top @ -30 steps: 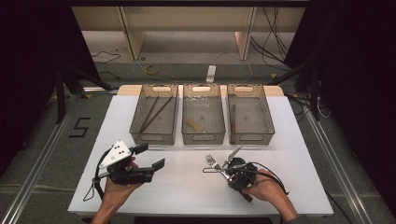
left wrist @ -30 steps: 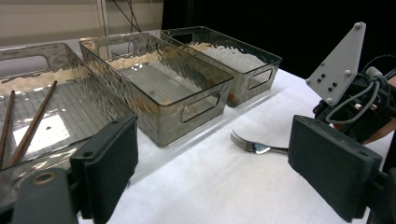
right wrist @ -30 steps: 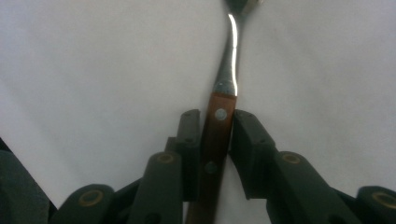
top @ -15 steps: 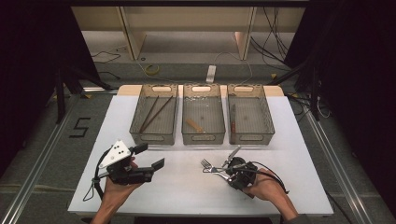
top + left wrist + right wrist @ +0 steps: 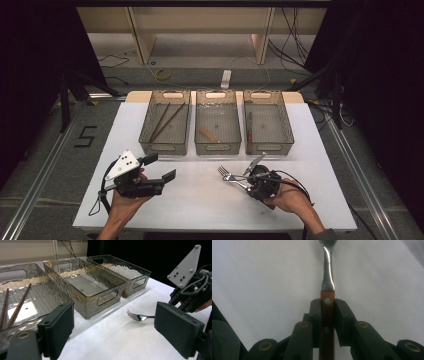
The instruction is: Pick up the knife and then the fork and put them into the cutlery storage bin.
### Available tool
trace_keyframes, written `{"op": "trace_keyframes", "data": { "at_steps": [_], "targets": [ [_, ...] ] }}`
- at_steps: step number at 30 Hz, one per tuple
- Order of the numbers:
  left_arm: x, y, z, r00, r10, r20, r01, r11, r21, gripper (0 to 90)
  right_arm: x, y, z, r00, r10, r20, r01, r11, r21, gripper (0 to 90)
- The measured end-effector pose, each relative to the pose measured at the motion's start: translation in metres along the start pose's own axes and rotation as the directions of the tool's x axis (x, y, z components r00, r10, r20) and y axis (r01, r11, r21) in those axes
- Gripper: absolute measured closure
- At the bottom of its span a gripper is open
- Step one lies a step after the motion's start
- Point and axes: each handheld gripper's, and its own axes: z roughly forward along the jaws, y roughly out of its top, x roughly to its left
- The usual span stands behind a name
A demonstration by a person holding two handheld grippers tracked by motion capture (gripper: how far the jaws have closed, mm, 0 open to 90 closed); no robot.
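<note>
A fork (image 5: 230, 176) with a metal head and a brown wooden handle points up-left near the table's front, right of centre. My right gripper (image 5: 250, 182) is shut on that handle; in the right gripper view the two pads (image 5: 342, 315) press both sides of the handle and the fork (image 5: 327, 277) reaches away over the white table. My left gripper (image 5: 160, 167) is held at the front left, its jaws wide open with nothing between them. From the left gripper view, the fork (image 5: 138, 316) lies beyond my own open gripper (image 5: 115, 332), with the right gripper (image 5: 175, 302) behind it.
Three clear bins stand in a row at the back. The left bin (image 5: 150, 145) holds two chopsticks (image 5: 165, 122), the middle bin (image 5: 217, 147) a small wooden piece (image 5: 207, 134), the right bin (image 5: 287, 142) a knife (image 5: 249, 127). White table (image 5: 200, 200) stretches between the grippers.
The right gripper and the fork have shifted only slightly. The left gripper has stayed where it was.
</note>
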Motion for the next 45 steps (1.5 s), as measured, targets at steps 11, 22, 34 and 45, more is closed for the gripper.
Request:
{"op": "trace_keyframes", "data": {
  "at_steps": [11, 22, 34, 45],
  "targets": [
    [0.0, 0.0, 0.0, 1.0, -0.001, 0.001, 0.001, 1.0, 0.0, 15.6, -0.015, -0.006, -0.017, 0.9985, 0.052, -0.02, -0.053, 0.994, -0.093, 77.6],
    [0.001, 0.0, 0.001, 1.0, -0.003, -0.002, 0.003, 1.0, 0.001, 15.6, -0.046, -0.005, -0.052, 0.9914, 0.13, 0.004, -0.123, 0.948, -0.295, 77.6],
    [0.001, 0.0, 0.0, 0.9999, -0.011, 0.0, 0.011, 0.9999, -0.012, 15.6, -0.08, 0.018, -0.077, 0.9771, 0.212, 0.015, -0.187, 0.887, -0.421, 77.5],
    [0.001, 0.0, 0.0, 0.9999, -0.015, 0.001, 0.015, 0.9998, -0.013, 15.5, -0.112, 0.039, -0.09, 0.9552, 0.295, 0.015, -0.254, 0.846, -0.469, 77.6]
  ]
}}
